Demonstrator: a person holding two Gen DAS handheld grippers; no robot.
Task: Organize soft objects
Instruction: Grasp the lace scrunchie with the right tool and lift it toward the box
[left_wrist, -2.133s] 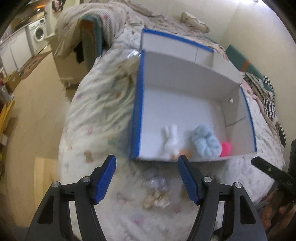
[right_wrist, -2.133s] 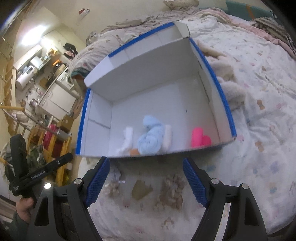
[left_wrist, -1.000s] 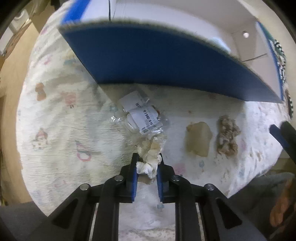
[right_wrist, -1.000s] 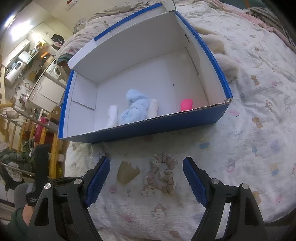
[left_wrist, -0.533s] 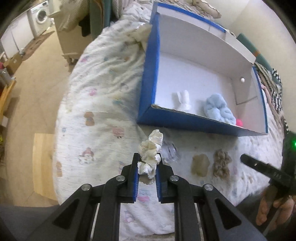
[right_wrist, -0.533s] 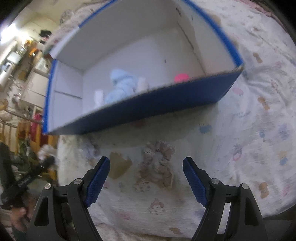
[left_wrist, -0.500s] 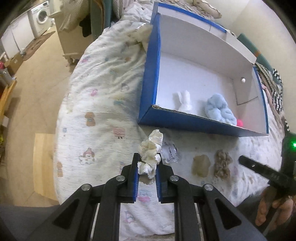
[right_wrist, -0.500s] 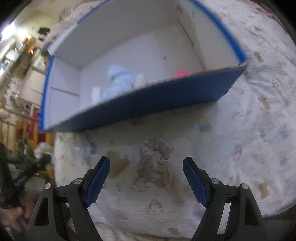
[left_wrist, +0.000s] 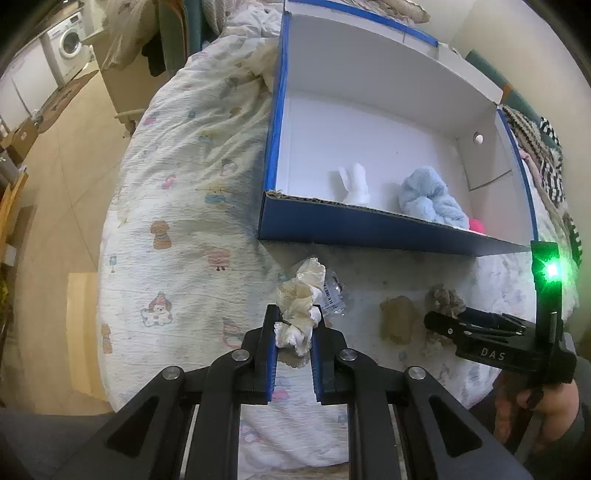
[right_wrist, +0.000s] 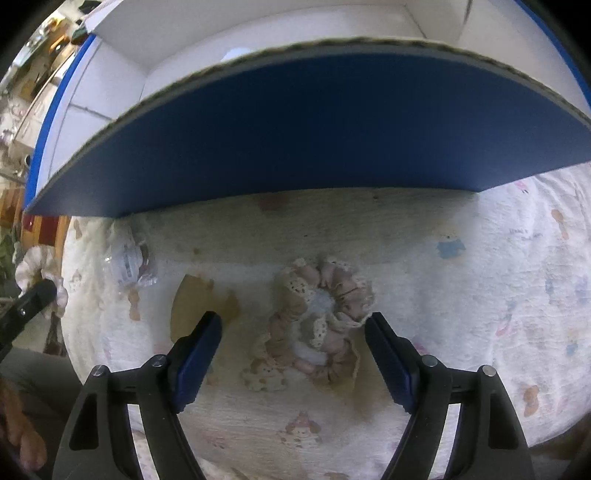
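Observation:
My left gripper (left_wrist: 294, 325) is shut on a cream scrunchie (left_wrist: 300, 301) and holds it above the bed in front of the blue-and-white box (left_wrist: 373, 229). Inside the box lie a white soft toy (left_wrist: 354, 184), a light blue fluffy piece (left_wrist: 430, 201) and a pink item (left_wrist: 476, 225). My right gripper (right_wrist: 293, 326) is open, low over the bed, with a beige lace scrunchie (right_wrist: 321, 317) between its fingers. A tan soft piece (right_wrist: 195, 299) lies just left of it. The right gripper also shows in the left wrist view (left_wrist: 480, 332).
A clear plastic packet with a label (right_wrist: 129, 264) lies on the printed bedsheet (left_wrist: 177, 206) near the box's front left corner. The box's blue front wall (right_wrist: 314, 129) stands close ahead of the right gripper. The bed edge and floor (left_wrist: 48, 192) are to the left.
My right gripper has dropped lower and closer around the beige scrunchie, still open. My left gripper stays shut on the cream scrunchie and has barely moved.

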